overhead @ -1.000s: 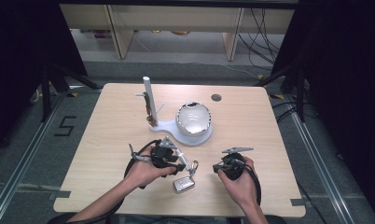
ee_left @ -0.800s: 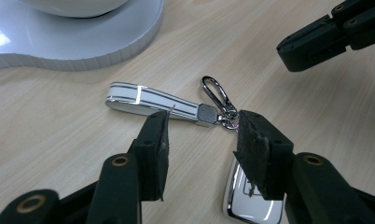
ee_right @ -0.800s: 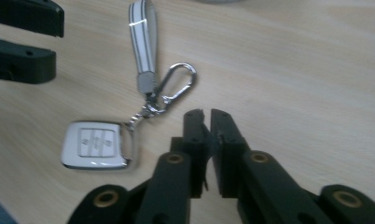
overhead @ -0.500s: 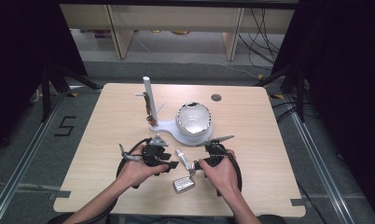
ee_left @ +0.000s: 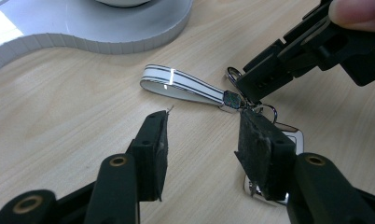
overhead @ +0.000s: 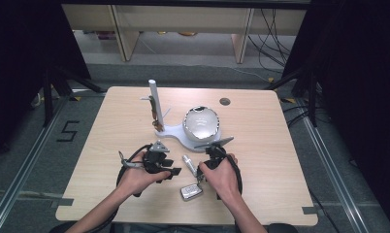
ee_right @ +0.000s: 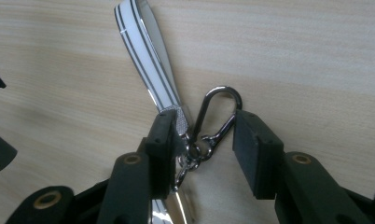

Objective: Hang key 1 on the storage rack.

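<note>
The worktop (overhead: 110, 145) is presenting a pale wood-grain laminate with rounded corners and is standing on a grey floor (overhead: 33, 160) that is carrying tape marks and one figure "5". Dark curtains are flanking both sides, and light wooden shelving (overhead: 183, 29) with trailing cables is standing at the far end.

Nearest the person, one key fob (overhead: 191, 192), a glossy chromed block, is lying flat on the worktop between the two hands. One metal carabiner clip (ee_right: 218, 114) and small rings are linking it to one flat white strap (ee_left: 181, 84) that is bearing dark stripes and lying in a loop towards the white base.

The left gripper (ee_left: 202, 140) is holding its jaws wide apart over bare worktop beside the strap, gripping nothing. The right gripper (ee_right: 202, 135) has just been opening its jaws; they are now standing wide, straddling the carabiner clip and the strap's metal end without pressing on them.

Farther off, one smooth white base (overhead: 183, 136) with a curved outline is carrying one shiny rounded bowl (overhead: 201, 124) and one upright white post (overhead: 154, 99). One small dark round disc (overhead: 225, 101) is sitting near the far edge.
</note>
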### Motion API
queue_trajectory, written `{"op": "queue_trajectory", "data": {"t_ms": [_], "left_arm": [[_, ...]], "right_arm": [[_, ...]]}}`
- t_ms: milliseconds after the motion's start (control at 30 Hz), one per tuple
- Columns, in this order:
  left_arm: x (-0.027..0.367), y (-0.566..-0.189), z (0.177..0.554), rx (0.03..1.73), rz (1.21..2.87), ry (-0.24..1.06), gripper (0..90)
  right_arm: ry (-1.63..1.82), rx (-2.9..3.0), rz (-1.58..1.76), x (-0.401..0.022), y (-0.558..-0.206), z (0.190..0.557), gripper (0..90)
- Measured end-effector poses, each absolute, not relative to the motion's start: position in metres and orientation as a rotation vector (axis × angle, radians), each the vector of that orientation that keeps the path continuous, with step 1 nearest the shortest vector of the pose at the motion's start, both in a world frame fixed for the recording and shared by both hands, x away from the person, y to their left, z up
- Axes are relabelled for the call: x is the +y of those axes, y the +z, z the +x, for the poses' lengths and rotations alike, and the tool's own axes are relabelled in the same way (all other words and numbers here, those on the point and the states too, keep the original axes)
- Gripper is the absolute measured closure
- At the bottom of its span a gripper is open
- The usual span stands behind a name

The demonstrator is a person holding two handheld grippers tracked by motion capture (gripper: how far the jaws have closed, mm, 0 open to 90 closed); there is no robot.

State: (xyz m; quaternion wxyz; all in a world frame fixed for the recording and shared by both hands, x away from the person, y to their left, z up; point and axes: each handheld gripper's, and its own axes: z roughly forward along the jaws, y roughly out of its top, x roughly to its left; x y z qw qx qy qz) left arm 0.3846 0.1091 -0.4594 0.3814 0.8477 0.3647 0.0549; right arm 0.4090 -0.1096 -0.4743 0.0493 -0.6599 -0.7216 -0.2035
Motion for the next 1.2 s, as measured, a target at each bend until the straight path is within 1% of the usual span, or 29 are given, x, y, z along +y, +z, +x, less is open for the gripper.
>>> {"op": "queue_trajectory", "data": {"t_ms": [33,67,133,167,233,400,467,667,700,800,867,1033,1100,1133,1200], "left_arm": [[0.109,-0.46,0.384,0.936,2.165,0.146,52.0],[0.109,-0.46,0.384,0.94,2.161,0.144,52.0],[0.109,-0.46,0.385,0.939,2.163,0.145,51.8],[0.11,-0.46,0.385,0.94,2.163,0.146,51.8],[0.11,-0.46,0.385,0.94,2.163,0.146,51.7],[0.11,-0.46,0.385,0.94,2.165,0.141,51.7],[0.11,-0.461,0.385,0.935,2.165,0.135,51.7],[0.111,-0.462,0.385,0.941,2.165,0.133,51.5],[0.111,-0.462,0.385,0.94,2.166,0.133,51.5],[0.111,-0.462,0.385,0.942,2.165,0.132,51.4],[0.111,-0.463,0.385,0.943,2.165,0.132,51.4],[0.111,-0.463,0.385,0.945,2.165,0.13,51.3],[0.111,-0.463,0.385,0.943,2.168,0.13,51.2],[0.111,-0.463,0.385,0.94,2.168,0.129,51.2],[0.111,-0.463,0.386,0.939,2.17,0.129,51.2]], "right_arm": [[-0.637,-2.236,-1.979,-0.11,-0.476,0.41,60.4],[-0.592,-2.161,-2.032,-0.105,-0.472,0.408,60.5],[-0.582,-2.194,-2.027,-0.105,-0.473,0.41,60.9],[-0.632,-2.255,-2.001,-0.106,-0.475,0.411,61.2],[-0.575,-2.198,-2.028,-0.103,-0.471,0.41,61.7],[-0.586,-2.314,-1.963,-0.105,-0.476,0.412,62.9],[-0.523,-2.221,-2.023,-0.1,-0.472,0.41,63.0],[-0.558,-2.296,-1.995,-0.1,-0.476,0.411,63.1],[-0.507,-2.252,-2.004,-0.098,-0.473,0.411,63.2],[-0.526,-2.316,-1.976,-0.099,-0.476,0.412,63.4],[-0.507,-2.259,-2.019,-0.095,-0.474,0.411,63.5],[-0.45,-2.297,-1.996,-0.093,-0.475,0.412,64.1],[-0.46,-2.341,-1.968,-0.095,-0.476,0.413,64.9],[-0.487,-2.309,-2.006,-0.092,-0.478,0.412,66.1],[-0.423,-2.335,-1.971,-0.092,-0.474,0.412,68.9]]}}
